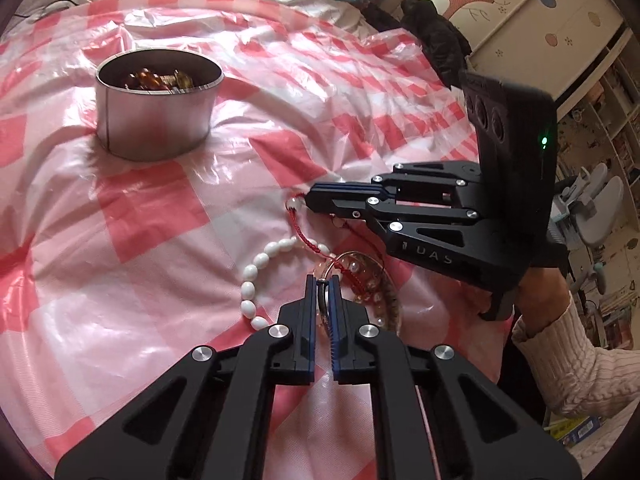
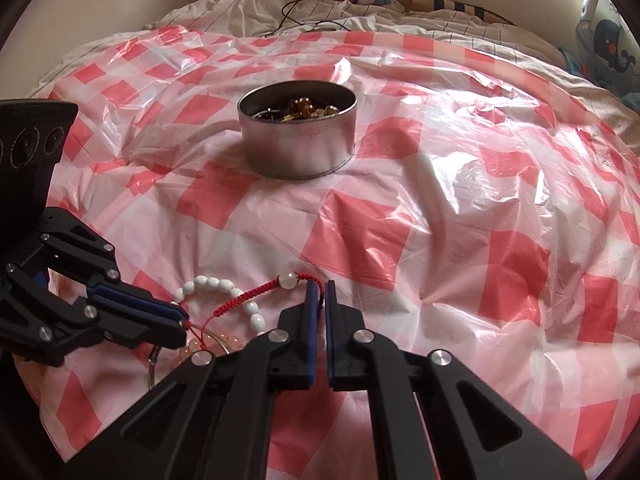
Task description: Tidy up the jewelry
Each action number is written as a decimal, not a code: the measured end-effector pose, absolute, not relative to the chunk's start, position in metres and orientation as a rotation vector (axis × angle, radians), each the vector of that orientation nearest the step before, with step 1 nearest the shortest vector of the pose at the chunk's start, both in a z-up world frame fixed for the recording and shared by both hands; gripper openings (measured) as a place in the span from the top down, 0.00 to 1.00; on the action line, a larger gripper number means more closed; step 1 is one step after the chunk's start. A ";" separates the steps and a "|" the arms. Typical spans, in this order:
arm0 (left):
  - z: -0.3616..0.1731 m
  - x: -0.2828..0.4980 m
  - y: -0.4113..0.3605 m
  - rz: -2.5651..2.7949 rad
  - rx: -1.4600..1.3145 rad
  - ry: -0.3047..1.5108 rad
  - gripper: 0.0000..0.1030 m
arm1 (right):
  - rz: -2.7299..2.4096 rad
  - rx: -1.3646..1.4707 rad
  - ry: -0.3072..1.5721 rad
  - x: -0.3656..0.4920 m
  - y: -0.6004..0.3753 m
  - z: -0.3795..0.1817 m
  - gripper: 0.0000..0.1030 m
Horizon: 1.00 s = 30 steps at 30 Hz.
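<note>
Some jewelry already sits in the tin (image 1: 158, 104), far left on the sheet; amber beads show inside. Left to sort, in a tangle near both claws: white bracelet (image 1: 256, 276), red cord (image 1: 308, 240), clear bangle (image 1: 376, 280). Left gripper (image 1: 323, 280) is clenched on a thin metal ring at the bangle's edge. Right gripper (image 1: 306, 199) is clamped at the cord, by its pale bead; grip on the cord likely, not certain. Surface: red-checked plastic sheet (image 2: 460, 220) over a rumpled bed. Room: painted cabinet (image 1: 520, 20) and cluttered shelves at right.
</note>
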<state>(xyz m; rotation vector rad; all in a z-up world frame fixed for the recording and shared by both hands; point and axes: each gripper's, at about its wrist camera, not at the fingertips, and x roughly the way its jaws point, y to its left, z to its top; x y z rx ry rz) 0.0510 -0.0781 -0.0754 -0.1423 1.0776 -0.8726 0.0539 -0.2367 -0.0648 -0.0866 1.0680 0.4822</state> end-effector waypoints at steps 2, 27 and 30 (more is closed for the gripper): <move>-0.069 0.052 -0.070 -0.865 -0.165 1.058 0.95 | 0.476 -0.072 1.053 0.055 -0.240 -0.061 0.97; -0.081 0.046 -0.065 -0.928 -0.101 1.184 0.93 | 0.516 -0.149 1.073 0.046 -0.226 -0.068 0.96; -0.078 0.044 -0.066 -0.941 -0.116 1.155 0.93 | 0.508 -0.121 1.039 0.047 -0.230 -0.060 0.97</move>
